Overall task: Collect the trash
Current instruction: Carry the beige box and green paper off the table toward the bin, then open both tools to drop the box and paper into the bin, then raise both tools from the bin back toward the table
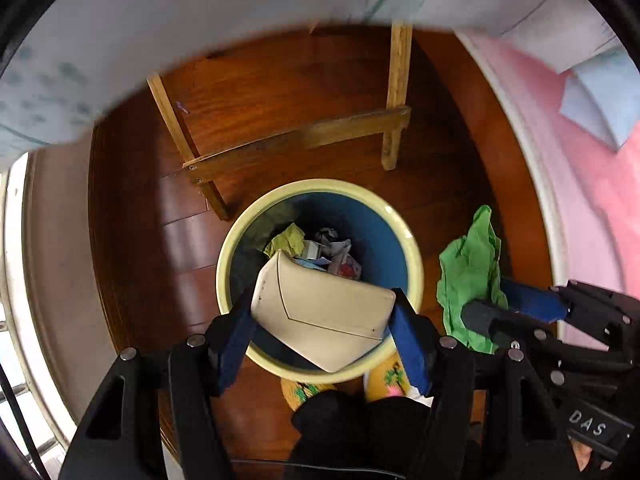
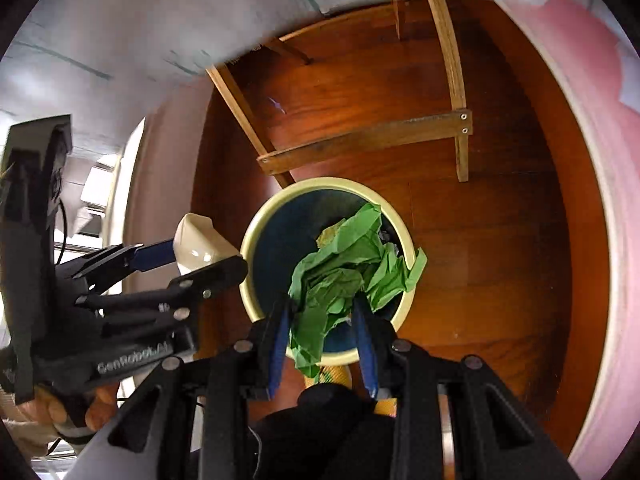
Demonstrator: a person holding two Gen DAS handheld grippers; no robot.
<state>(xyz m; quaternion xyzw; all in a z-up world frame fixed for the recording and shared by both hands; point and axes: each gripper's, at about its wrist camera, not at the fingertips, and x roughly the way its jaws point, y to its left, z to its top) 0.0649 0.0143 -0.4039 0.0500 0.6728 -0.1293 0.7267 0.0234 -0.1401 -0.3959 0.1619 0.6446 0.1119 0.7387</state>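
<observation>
A round bin point(image 1: 228, 264) with a cream rim and blue inside stands on the wooden floor, holding crumpled paper scraps point(image 1: 332, 254). My left gripper point(image 1: 322, 316) is shut on a beige box-like container point(image 1: 324, 316), tilted over the bin's mouth. To its right, my right gripper point(image 1: 516, 312) is shut on crumpled green paper point(image 1: 470, 276). In the right wrist view the green paper point(image 2: 340, 276) hangs between the right gripper's point(image 2: 322, 312) blue pads over the bin point(image 2: 256, 220). The left gripper point(image 2: 196, 262) with the beige container point(image 2: 200, 240) sits at the bin's left edge.
Wooden table legs and a crossbar point(image 1: 304, 140) stand just beyond the bin, under a pale tabletop point(image 1: 200, 8). A pink wall with white skirting point(image 1: 560, 208) runs along the right. A person's feet in yellow patterned slippers point(image 1: 388, 378) stand at the bin's near side.
</observation>
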